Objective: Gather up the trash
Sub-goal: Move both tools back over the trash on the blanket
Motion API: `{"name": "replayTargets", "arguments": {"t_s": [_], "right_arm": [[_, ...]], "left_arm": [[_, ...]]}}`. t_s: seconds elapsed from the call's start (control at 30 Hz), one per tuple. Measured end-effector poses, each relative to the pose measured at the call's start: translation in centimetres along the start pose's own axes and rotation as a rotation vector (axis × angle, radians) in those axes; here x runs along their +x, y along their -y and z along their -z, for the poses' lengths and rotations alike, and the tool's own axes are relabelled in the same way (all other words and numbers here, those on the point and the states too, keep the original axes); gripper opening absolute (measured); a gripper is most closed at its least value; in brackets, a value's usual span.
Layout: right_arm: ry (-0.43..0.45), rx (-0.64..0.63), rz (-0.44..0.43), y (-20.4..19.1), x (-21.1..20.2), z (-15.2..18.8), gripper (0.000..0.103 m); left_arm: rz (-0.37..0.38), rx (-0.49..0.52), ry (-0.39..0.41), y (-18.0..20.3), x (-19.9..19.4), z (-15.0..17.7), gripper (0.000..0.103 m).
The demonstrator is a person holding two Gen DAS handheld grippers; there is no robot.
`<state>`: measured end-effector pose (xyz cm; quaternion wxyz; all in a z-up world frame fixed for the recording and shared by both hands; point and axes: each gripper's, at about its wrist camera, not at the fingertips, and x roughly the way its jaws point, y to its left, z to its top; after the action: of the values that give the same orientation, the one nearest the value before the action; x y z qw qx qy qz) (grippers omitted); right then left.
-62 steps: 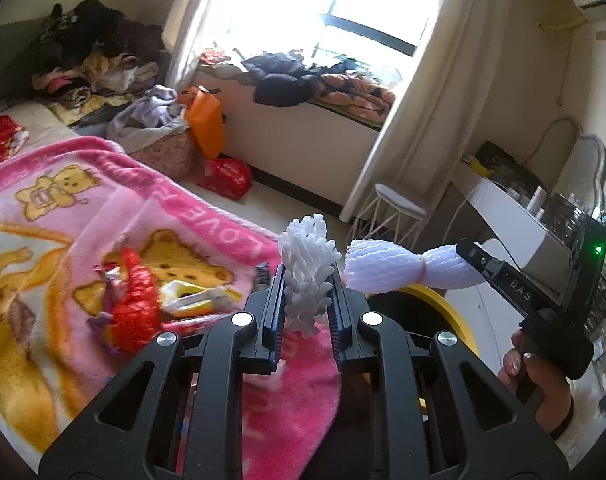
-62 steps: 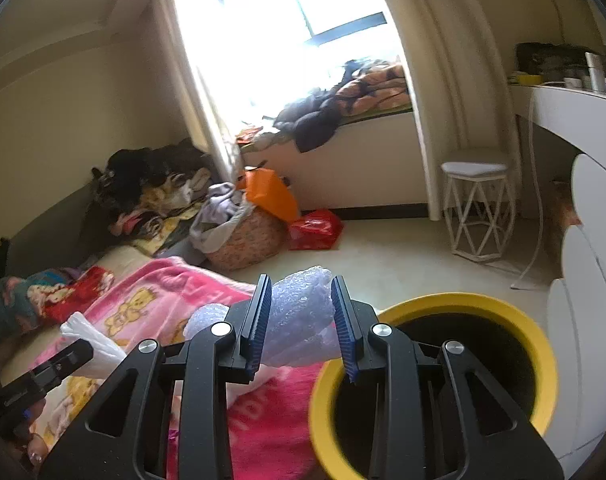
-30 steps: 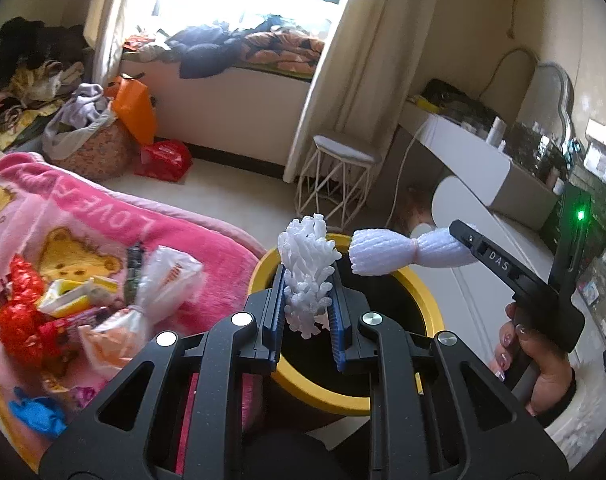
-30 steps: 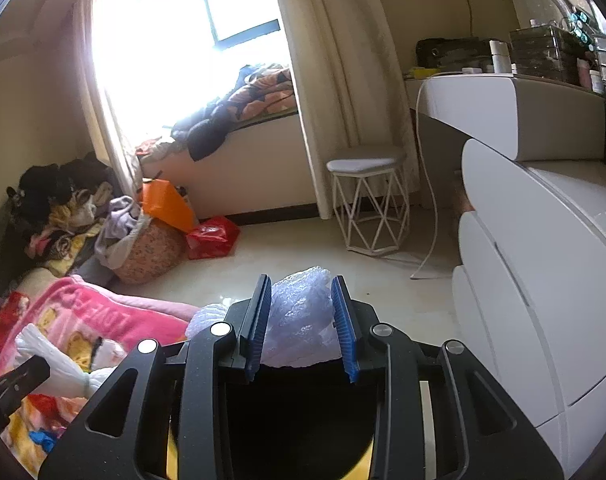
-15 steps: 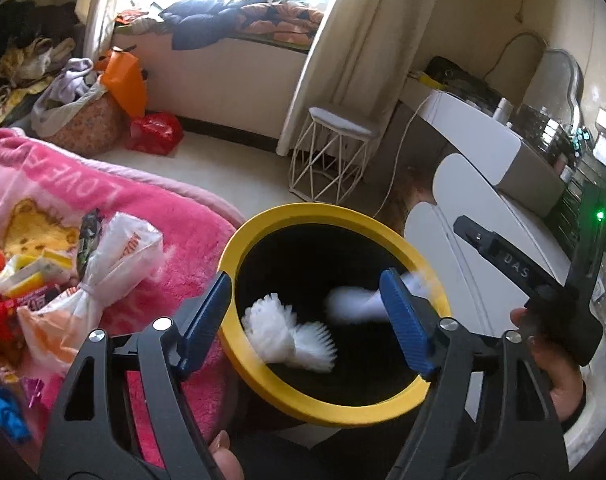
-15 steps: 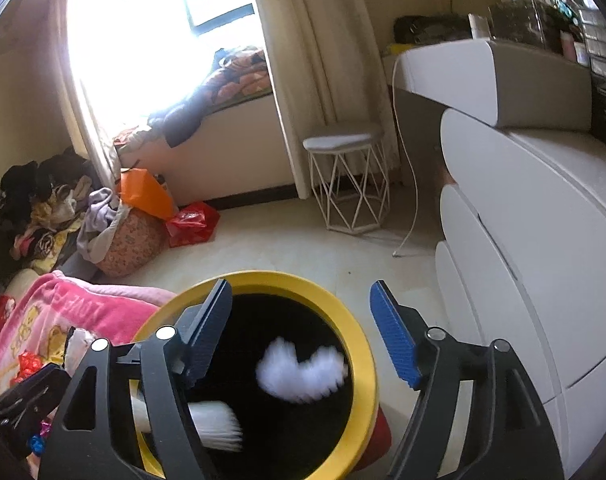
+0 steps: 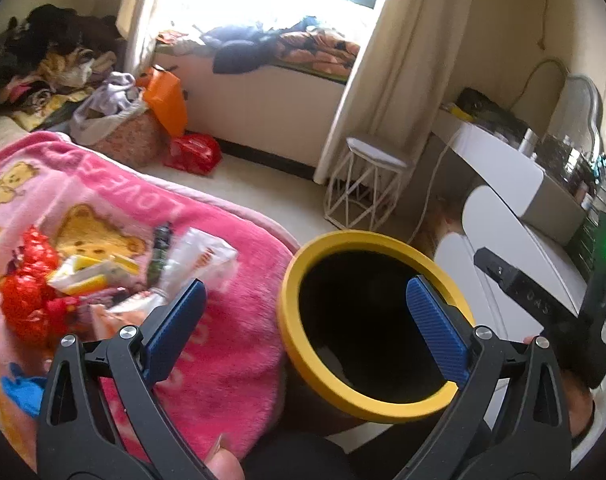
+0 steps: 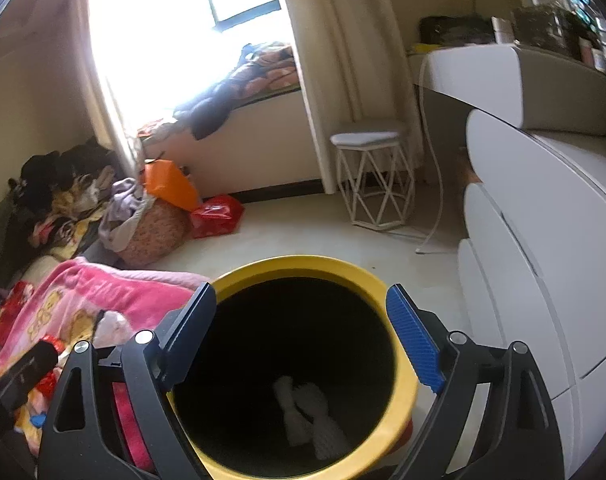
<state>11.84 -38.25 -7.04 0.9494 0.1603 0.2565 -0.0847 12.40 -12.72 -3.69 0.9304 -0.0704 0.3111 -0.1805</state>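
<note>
Both the left gripper (image 7: 303, 316) & right gripper (image 8: 303, 332) are opening wide w/ nothing between the jaws over the yellow-rimmed bin (image 8: 399, 412), white foam trash (image 8: 307, 412) lying at its bottom; risk: wrapper pile (image 7: 103, 276) at 9 o'clock on pink blanket (image 7: 231, 344) is soft & bunched, so next grab may snag fabric.

Left black two-finger gripper with blue ribbed pads (image 7: 303, 320): angled downward, jaws opening, nothing between. Right black two-finger gripper with blue ribbed pads (image 8: 301, 338): angled downward, jaws opening, nothing between.
</note>
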Motion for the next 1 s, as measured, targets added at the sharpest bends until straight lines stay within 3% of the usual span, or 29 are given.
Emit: {"name": "replayTargets", "arguments": {"t_s": [0.1,0.17,1.0], "right_arm": [[0.003,-0.019,-0.025,-1.1,-0.4,0.0,0.084],[0.011,-0.024,-0.041,-1.8,-0.8,-0.1,0.093],[-0.009,-0.208,-0.240,-11.3,-3.1,1.7,0.095]], "left_arm": [[-0.013,-0.007,0.028,-0.6,-1.0,-0.3,0.092],[-0.024,-0.010,0.044,-0.9,-1.6,-0.5,0.092],[-0.144,-0.117,0.154,-7.1,-6.4,-0.9,0.092]]}}
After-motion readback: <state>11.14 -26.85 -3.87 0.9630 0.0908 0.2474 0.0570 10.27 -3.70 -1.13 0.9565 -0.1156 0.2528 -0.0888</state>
